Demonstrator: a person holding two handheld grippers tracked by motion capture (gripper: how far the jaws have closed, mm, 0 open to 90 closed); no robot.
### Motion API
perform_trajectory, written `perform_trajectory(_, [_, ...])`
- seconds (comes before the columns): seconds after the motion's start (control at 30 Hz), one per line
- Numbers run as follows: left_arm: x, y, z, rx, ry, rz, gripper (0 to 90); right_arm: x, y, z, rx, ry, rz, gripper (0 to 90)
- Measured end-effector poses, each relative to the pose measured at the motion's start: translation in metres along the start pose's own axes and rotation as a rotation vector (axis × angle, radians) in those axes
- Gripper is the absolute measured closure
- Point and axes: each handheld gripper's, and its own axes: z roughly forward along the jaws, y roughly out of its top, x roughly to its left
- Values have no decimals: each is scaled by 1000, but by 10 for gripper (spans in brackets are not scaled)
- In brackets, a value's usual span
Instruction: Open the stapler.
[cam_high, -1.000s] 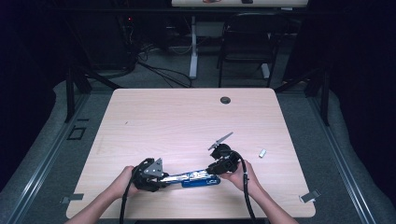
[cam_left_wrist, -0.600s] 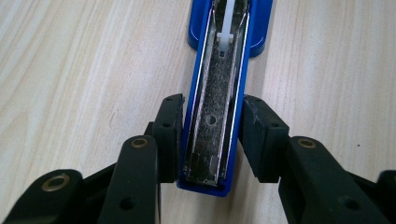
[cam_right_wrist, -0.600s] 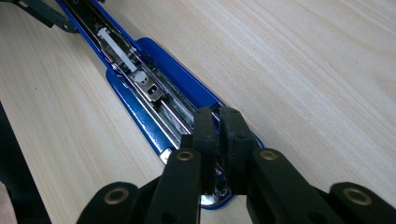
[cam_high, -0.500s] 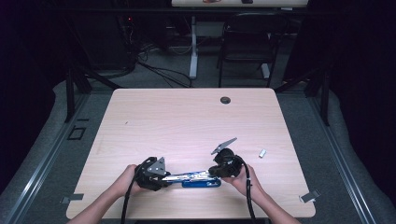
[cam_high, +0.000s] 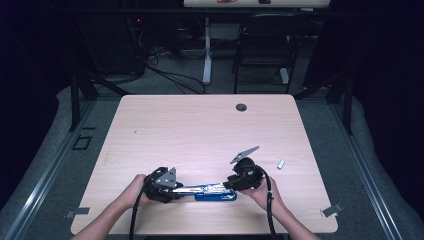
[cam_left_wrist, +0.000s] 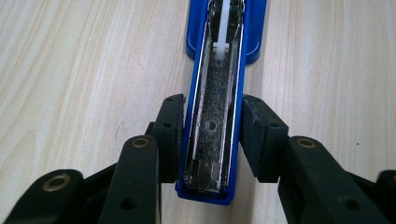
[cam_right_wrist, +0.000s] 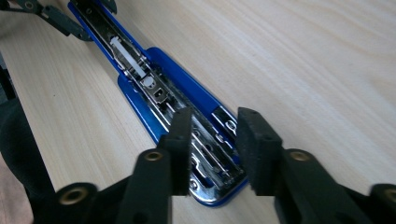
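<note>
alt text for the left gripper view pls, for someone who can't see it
A blue stapler, opened flat so its metal staple channel faces up, lies on a light wooden table, and the left gripper has its two black jaws shut on the stapler's near end, one on each side. The stapler runs away from the camera towards the top of the picture.

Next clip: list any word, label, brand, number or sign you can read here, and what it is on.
None can be read.
Stapler: bare metal channel and blue shell, no print to be seen in either gripper view.
Left gripper and right gripper: plain black jaws, no marks.
Small white piece on the table: too small to tell whether it bears any text.
</note>
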Motion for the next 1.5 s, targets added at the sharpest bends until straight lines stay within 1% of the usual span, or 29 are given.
perform_trajectory(0.07, [0, 0, 0, -7, 1, -1, 616, -3, 0, -9, -26, -10, 10, 614])
perform_trajectory(0.1, [0, 0, -1, -9, 3, 3, 616, -5, 0, -12, -44, -22, 18, 596])
perform_trajectory(0.17, [0, 0, -1, -12, 3, 2, 616, -11, -1, -21, -73, -32, 29, 557])
perform_trajectory(0.27, [0, -1, -1, -12, -1, 4, 616, -19, -3, -31, -89, -52, 65, 503])
perform_trajectory(0.3, [1, -1, -1, -16, 0, 4, 616, -21, -3, -33, -89, -60, 75, 467])
perform_trajectory(0.33, [1, -1, -1, -16, -1, 4, 616, -24, -3, -36, -80, -74, 90, 409])
perform_trajectory(0.37, [1, -1, -1, -16, -1, 5, 615, -27, -3, -38, -80, -90, 101, 353])
perform_trajectory(0.4, [1, -1, -1, -16, 0, 4, 616, -29, -3, -41, -76, -110, 107, 318])
perform_trajectory(0.43, [1, 0, -1, -12, -2, 4, 615, -31, -4, -43, -78, -132, 120, 286])
perform_trajectory(0.47, [1, 0, -1, -12, -2, 4, 615, -34, -4, -45, -79, -141, 128, 268])
perform_trajectory(0.5, [1, 0, -1, -11, -2, 5, 615, -36, -4, -48, -78, -161, 130, 238])
perform_trajectory(0.53, [1, 0, -1, -13, 2, 4, 615, -40, -5, -51, -75, -183, 141, 226])
perform_trajectory(0.57, [1, 0, -1, -11, -2, 5, 615, -42, -5, -53, -80, -191, 144, 222])
perform_trajectory(0.63, [1, 0, -1, -12, -3, 5, 616, -50, -8, -59, -87, -233, 167, 213])
perform_trajectory(0.77, [1, 0, -1, -13, -5, 6, 617, -72, -17, -72, -98, -297, 234, 195])
perform_trajectory(0.83, [2, 0, -1, -12, -6, 8, 617, -80, -21, -76, -101, -318, 261, 192])
perform_trajectory(0.93, [2, 0, -1, -13, -9, 10, 618, -93, -29, -80, -80, -400, 298, 210])
perform_trajectory(0.97, [2, 0, -1, -14, -8, 13, 618, -97, -31, -79, -71, -419, 309, 235])
perform_trajectory(1.0, [2, -1, -1, -18, -4, 17, 618, -100, -33, -79, -54, -425, 321, 245])
perform_trajectory(1.03, [2, -1, -1, -18, -4, 17, 619, -105, -35, -77, -44, -442, 344, 250])
perform_trajectory(1.07, [2, -1, -1, -18, -5, 17, 619, -108, -37, -76, -30, -443, 353, 265])
perform_trajectory(1.1, [2, -1, -1, -15, -8, 17, 619, -110, -38, -75, -30, -447, 363, 279])
perform_trajectory(1.17, [2, -1, -1, -17, -7, 16, 619, -117, -40, -74, -11, -469, 382, 288])
perform_trajectory(1.27, [2, -1, -1, -20, -12, 15, 619, -121, -43, -72, 7, -480, 407, 301])
perform_trajectory(1.4, [3, -1, 0, -22, -15, 11, 619, -126, -45, -67, 41, -490, 415, 316])
perform_trajectory(1.5, [2, -1, 0, -22, -14, 11, 619, -129, -46, -63, 50, -498, 430, 322])
